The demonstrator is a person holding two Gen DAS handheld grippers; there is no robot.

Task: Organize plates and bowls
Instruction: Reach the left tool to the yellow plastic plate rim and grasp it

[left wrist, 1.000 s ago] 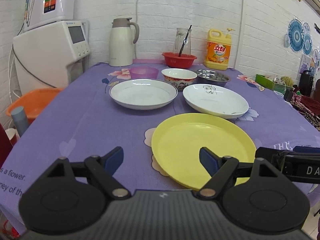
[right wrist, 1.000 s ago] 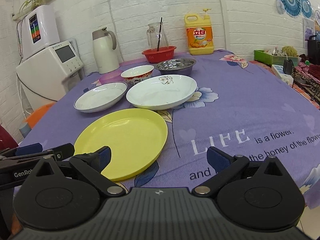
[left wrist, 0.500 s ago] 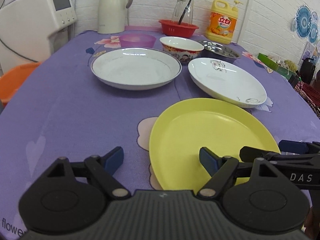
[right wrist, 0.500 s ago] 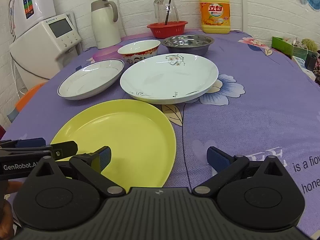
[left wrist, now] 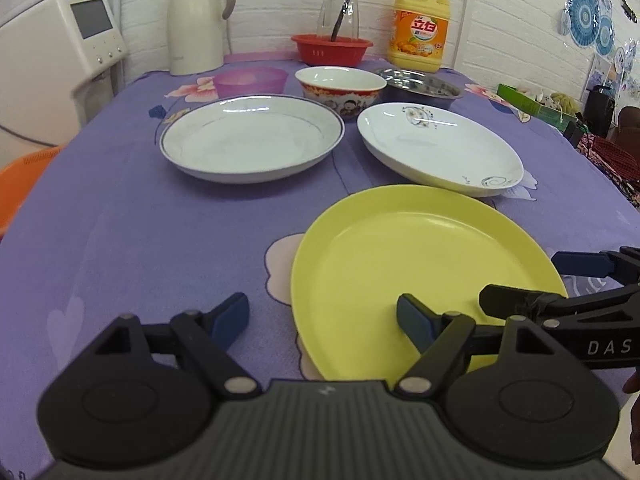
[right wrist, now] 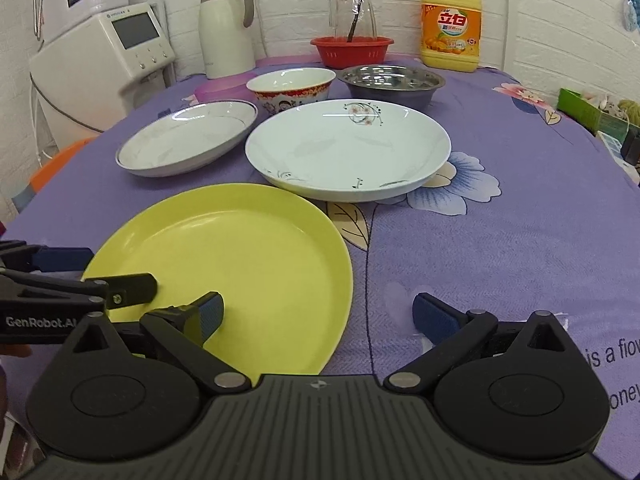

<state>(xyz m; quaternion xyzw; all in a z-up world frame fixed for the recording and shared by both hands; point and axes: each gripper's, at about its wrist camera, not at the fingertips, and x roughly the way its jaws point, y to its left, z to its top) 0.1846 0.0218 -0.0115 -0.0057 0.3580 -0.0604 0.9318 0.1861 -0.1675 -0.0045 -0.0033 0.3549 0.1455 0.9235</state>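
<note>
- Approach is the change over the last second: both wrist views have drawn in toward the table and dipped, so the yellow plate [left wrist: 420, 268] now fills far more of each view than it did a second ago.
- Left gripper [left wrist: 324, 316] is spread wide with nothing between its fingers — one blue pad hangs over the purple tablecloth [left wrist: 140, 216], the other over the plate's near rim.
- Right gripper [right wrist: 318, 312] is likewise wide and empty, straddling the plate's right-hand edge: one finger over the yellow surface, the other over bare cloth.
- Each gripper shows in the other's view, reaching across the near part of the plate; they have closed in on it from either side.
- The yellow plate lies flat at the near edge of the table, nearest of all the dishes.
- Behind it sit the rimmed white plate [left wrist: 252, 138] to the left and the flowered white plate [left wrist: 436, 144] to the right, the latter just beyond the yellow rim.
- Further back stand the purple bowl [left wrist: 251, 81], the red-patterned bowl [left wrist: 340, 88] and the steel bowl [left wrist: 420, 86], in a row.
- My reading: nothing is stacked yet, and the yellow plate looks like the first piece to be handled. Whether either finger already touches it, I cannot tell.
</note>
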